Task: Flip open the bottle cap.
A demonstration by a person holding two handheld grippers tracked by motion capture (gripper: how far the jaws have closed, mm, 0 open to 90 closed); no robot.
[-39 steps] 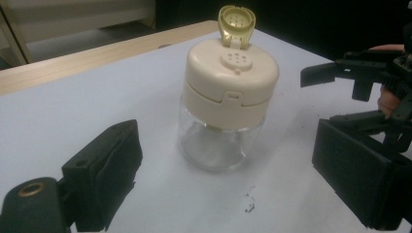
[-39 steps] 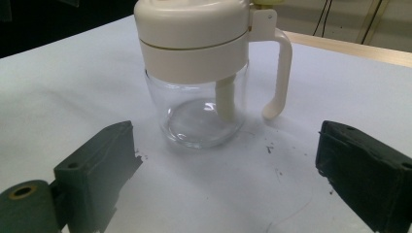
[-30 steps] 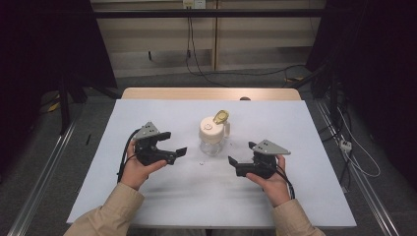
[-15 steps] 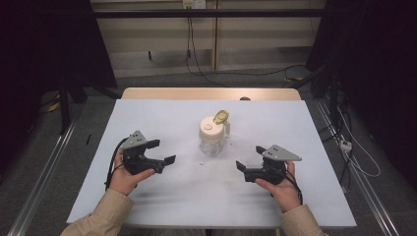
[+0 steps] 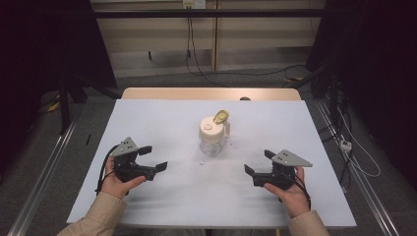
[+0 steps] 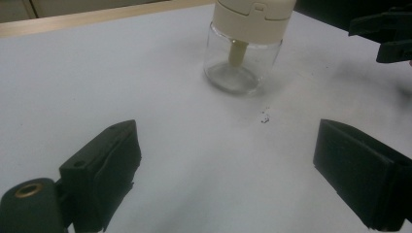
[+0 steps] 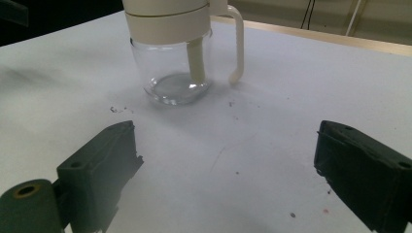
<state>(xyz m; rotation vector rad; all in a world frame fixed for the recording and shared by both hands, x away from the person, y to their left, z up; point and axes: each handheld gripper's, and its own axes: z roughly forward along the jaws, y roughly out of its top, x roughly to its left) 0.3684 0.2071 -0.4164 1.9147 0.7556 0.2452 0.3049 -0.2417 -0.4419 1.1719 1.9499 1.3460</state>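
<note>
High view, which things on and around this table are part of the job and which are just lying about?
Part of the job:
glass jar with cream lid
left gripper, open
right gripper, open

Just lying about:
dark specks on the white table cover
cables on the floor

White sheet (image 5: 162, 123) covering the table top; a strip of bare wooden table edge (image 5: 162, 93) showing along the far side. A few small dark specks (image 6: 265, 118) lying on the sheet. Grey floor beyond the table with black cables (image 5: 236, 73) trailing across it, a metal rail (image 5: 44, 167) running along the left side, and a white power strip (image 5: 345, 145) on the floor at right.
</note>
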